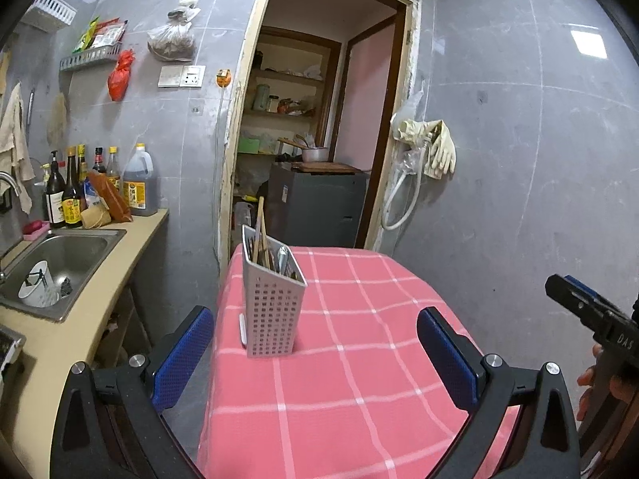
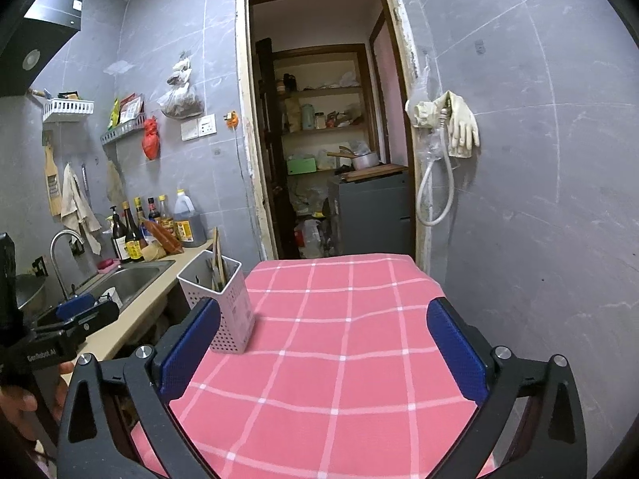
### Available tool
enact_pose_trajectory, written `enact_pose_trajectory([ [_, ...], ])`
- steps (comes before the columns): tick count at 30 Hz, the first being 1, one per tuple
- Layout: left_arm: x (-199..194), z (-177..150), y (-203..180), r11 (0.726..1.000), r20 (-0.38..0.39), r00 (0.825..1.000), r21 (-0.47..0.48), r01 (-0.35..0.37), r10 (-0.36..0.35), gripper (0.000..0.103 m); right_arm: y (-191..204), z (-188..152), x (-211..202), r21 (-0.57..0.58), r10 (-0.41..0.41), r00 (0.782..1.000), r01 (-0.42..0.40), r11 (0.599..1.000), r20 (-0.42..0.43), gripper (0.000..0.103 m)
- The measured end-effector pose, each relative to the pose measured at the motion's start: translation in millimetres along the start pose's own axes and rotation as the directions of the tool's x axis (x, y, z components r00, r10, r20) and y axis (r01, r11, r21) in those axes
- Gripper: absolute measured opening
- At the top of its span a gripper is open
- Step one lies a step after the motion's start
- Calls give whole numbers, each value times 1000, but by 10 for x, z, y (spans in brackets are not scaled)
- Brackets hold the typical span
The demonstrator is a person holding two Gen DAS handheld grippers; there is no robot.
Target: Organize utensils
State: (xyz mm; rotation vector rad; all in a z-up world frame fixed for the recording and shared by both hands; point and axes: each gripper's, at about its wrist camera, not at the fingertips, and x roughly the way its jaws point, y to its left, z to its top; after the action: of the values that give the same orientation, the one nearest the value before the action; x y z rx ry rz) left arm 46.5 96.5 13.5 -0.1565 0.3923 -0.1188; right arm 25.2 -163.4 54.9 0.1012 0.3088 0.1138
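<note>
Utensils are sitting in the grey perforated holder (image 1: pixel 273 303), which is standing upright on the pink checked tablecloth (image 1: pixel 359 359) near the table's left edge, on the side toward the sink counter (image 1: pixel 120 255). From the left wrist view, the left gripper (image 1: pixel 315 355) is facing the holder almost head-on: the holder is rising just ahead of the gap between the blue pads (image 1: pixel 181 359), nearer the left pad than the right, and nothing is lying between the jaws, which are standing wide apart. Chopsticks (image 1: pixel 260 231) and a spoon (image 1: pixel 282 259) are poking up out of the holder, their long axes running close to vertical and leaning slightly. The right gripper (image 1: pixel 591 311) is showing at this view's right edge, well apart from the holder.

From the right wrist view, the right gripper (image 2: pixel 323 347) is also gaping fully and gripping nothing; it is pointing over bare cloth toward the doorway, while the holder (image 2: pixel 223 307) is lying off to the left, beyond its left pad (image 2: pixel 191 347). The left gripper (image 2: pixel 80 315) is appearing at the lower left, beside the counter.

Judging by this, the left gripper is the nearer and better-aligned tool for the holder, and no loose utensil is visible on the table, so the sorting is looking close to finished
</note>
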Motion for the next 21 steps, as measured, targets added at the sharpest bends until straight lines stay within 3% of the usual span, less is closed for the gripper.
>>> enact_pose_trajectory([
  [10,-155,-216,-110,1000,-14,1000,22,-13,13,102,-95,-218,-92,33,-31,998,32,999,-53,102],
  [21,-152,-245,-130,1000,-27,999,19,-17,17,102,-105,-297,-33,30,-9,997,11,999,-74,102],
])
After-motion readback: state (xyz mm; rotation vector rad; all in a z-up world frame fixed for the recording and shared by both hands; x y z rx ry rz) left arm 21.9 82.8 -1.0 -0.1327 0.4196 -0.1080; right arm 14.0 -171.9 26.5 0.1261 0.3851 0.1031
